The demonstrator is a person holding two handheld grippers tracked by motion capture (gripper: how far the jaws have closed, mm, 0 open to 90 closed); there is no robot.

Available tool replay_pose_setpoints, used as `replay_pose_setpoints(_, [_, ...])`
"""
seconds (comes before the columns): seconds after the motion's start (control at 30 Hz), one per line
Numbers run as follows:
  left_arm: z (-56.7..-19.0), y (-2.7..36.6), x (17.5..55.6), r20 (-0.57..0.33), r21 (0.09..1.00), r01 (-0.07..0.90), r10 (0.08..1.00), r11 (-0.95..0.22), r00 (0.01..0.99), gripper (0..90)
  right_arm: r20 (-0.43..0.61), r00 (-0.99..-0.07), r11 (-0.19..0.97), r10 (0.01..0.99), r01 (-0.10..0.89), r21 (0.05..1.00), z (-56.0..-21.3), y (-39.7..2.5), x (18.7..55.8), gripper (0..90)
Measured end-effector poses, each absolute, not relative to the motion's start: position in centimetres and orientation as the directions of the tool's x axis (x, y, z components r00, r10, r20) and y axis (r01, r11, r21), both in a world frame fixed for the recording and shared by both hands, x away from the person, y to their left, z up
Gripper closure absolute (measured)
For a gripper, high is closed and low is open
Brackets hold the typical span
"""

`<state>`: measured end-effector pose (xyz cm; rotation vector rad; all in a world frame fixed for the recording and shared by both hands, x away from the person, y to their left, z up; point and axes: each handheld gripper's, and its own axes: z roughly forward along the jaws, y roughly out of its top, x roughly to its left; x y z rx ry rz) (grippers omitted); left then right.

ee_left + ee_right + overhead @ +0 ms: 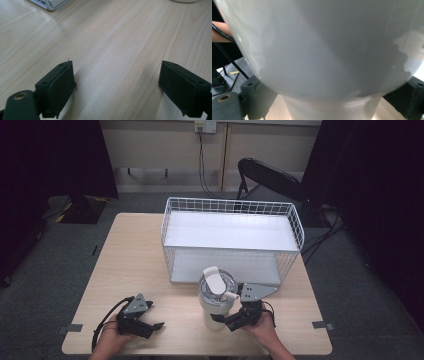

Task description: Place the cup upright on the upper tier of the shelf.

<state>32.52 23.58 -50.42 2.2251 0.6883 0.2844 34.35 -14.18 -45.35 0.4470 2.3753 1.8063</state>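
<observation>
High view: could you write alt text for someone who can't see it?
A person's right tool clasps the narrow lower part of a white lidded tumbler standing near the front of a light wooden table. The left tool rests open on the tabletop, holding nothing. Behind the tumbler sits a white wire basket.

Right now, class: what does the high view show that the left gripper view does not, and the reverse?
High view alone: the white wire basket, the tumbler's lid, the right gripper at the tumbler's narrow lower part, and a black chair. Left gripper view alone: the left gripper close up, jaws wide apart over bare wood. Both share the wooden table.
</observation>
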Motion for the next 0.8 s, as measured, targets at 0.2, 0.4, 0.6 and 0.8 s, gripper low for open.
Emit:
replay_pose_setpoints(0.2, [-50.42,23.58,32.52,-0.014,0.738,0.386,0.56,-0.554,0.829,12.8,0.084,-0.948,0.234,0.306,0.161,0.959,-45.46,-14.04,34.43,7.9])
replay_pose_setpoints(0.4, [-50.42,23.58,32.52,-0.014,0.738,0.387,0.56,-0.554,0.829,12.8,0.096,-0.94,0.224,0.327,0.176,0.959,-45.39,-13.76,34.33,7.9])
replay_pose_setpoints(0.6, [-50.42,23.58,32.52,-0.014,0.737,0.386,0.56,-0.554,0.829,12.8,0.085,-0.941,0.241,0.328,0.171,0.955,-45.19,-13.71,34.22,7.8])
replay_pose_setpoints(0.8, [-50.42,23.58,32.52,-0.014,0.738,0.387,0.56,-0.554,0.829,12.8,0.079,-0.946,0.247,0.315,0.162,0.955,-45.25,-13.94,34.23,7.8])
